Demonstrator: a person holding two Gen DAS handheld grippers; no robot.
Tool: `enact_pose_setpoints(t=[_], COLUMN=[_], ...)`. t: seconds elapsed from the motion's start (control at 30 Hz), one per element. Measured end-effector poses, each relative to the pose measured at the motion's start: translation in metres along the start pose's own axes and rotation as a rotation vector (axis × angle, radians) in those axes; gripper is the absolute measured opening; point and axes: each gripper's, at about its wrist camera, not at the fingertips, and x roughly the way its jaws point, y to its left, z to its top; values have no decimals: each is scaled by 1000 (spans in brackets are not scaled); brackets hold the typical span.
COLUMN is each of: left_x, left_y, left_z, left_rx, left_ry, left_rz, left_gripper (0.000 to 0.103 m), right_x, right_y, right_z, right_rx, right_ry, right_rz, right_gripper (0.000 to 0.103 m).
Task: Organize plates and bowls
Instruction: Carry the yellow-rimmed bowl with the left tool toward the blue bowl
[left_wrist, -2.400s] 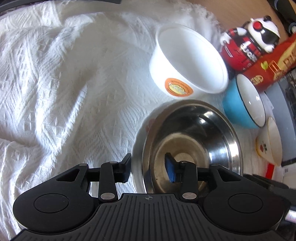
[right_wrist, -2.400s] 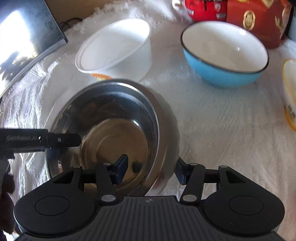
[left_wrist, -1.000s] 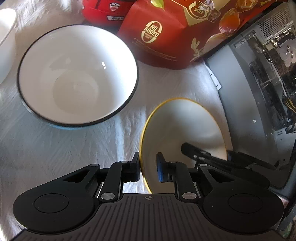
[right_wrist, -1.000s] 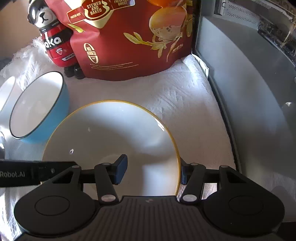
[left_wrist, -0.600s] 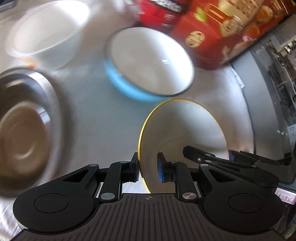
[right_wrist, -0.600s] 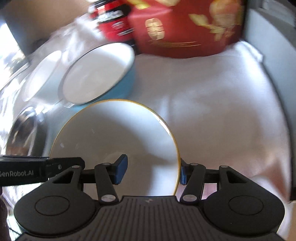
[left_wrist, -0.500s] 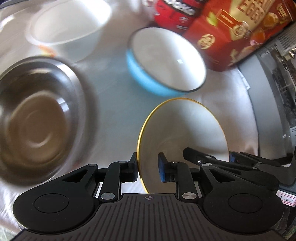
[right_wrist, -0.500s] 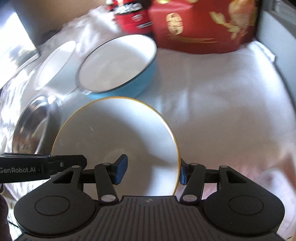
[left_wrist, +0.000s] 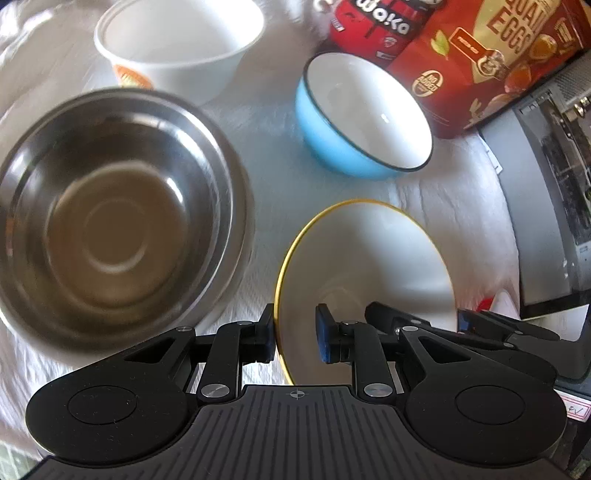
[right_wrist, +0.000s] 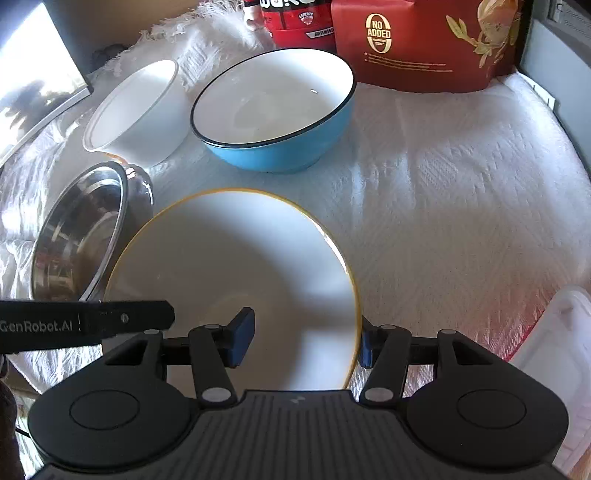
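- Both grippers have carried the yellow-rimmed bowl (right_wrist: 229, 266) away from the red snack bag (right_wrist: 424, 44) at the far edge of the cloth-covered table (right_wrist: 461, 206), over towards the steel bowl (left_wrist: 110, 221) near its left side.
- Left gripper (left_wrist: 295, 334): its jaws straddle the bowl's near-left rim. The outer pad lies against the wall, while a gap shows at the inner blue pad, so the pinch looks loosened, with the rim between the jaws.
- Right gripper (right_wrist: 301, 341): its jaws straddle the opposite rim, the outer pad at the wall and the inner one apparently clear inside; whether it truly pinches cannot be told.
- Yellow-rimmed bowl: it sits tilted between the two grippers, just beside the steel bowl, with the blue bowl (right_wrist: 273, 110) and white bowl (right_wrist: 136, 110) behind, towards the far edge.
- Step in hand, as a judgement: nesting this bowl with the others.
- Next move likely calls for levelling it and centring it over the steel bowl before letting go.
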Motion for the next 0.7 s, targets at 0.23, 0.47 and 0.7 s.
enact_pose_setpoints(t=[0.23, 0.47, 0.7], left_x=[-1, -19, -49], left_y=[4, 19, 41], left_z=[5, 13, 33], left_rx=[32, 54, 69], left_ry=[19, -2, -70], left_rz=[-50, -108, -186], left_gripper=[23, 21, 20], right_x=[3, -14, -42], right_y=[1, 4, 13], right_z=[-2, -2, 7], right_rx=[48, 98, 148], right_ry=[-19, -85, -187], right_rz=[-36, -103, -212], right_gripper=[56, 55, 55])
